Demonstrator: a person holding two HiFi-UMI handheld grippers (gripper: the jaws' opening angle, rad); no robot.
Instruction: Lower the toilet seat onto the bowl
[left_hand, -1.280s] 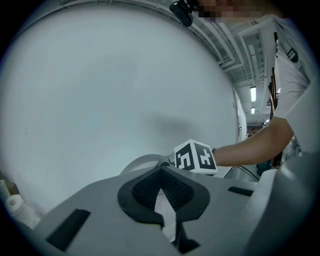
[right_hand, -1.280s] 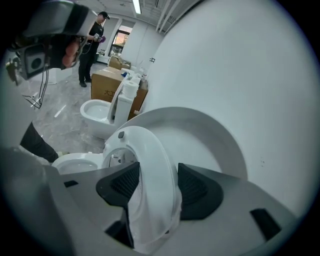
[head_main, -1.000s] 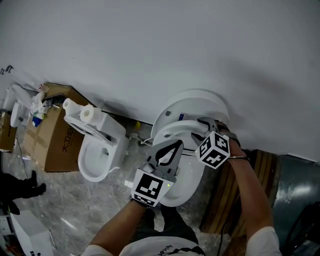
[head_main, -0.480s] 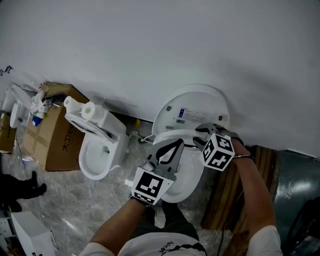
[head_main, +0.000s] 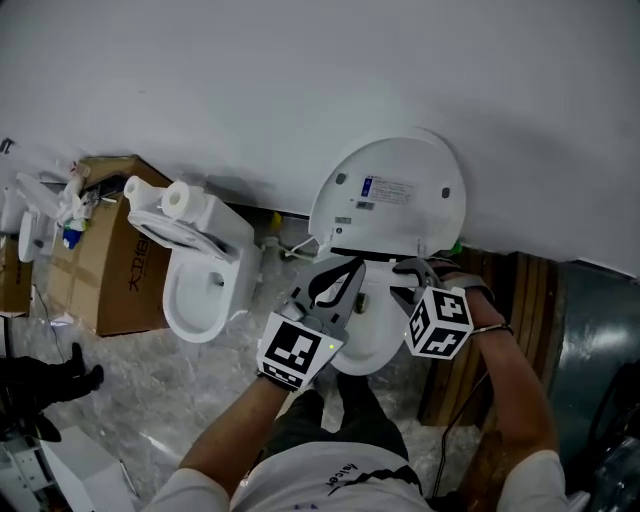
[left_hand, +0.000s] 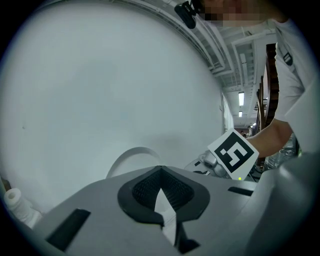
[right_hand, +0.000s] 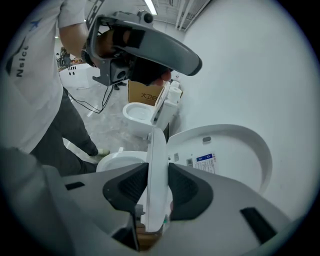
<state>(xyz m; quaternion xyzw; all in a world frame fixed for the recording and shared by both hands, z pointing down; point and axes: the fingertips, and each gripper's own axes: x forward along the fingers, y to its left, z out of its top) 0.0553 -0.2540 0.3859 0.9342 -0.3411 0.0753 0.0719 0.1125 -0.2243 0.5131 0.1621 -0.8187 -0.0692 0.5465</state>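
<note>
The seat (right_hand: 159, 145) stood on edge between the pads of the right claw (right_hand: 156, 175). Its jaws had just been closing and gripped the rim, likely so the seat could be eased down rather than dropped. Beyond that claw the lid (right_hand: 225, 155) stood upright; below it, to the left, lay the bowl (right_hand: 117, 161). The left claw (left_hand: 161, 175) hung clenched and empty alongside. A second toilet (head_main: 200, 290) and a box (head_main: 110, 280) sat well left, blocking nothing.
</note>
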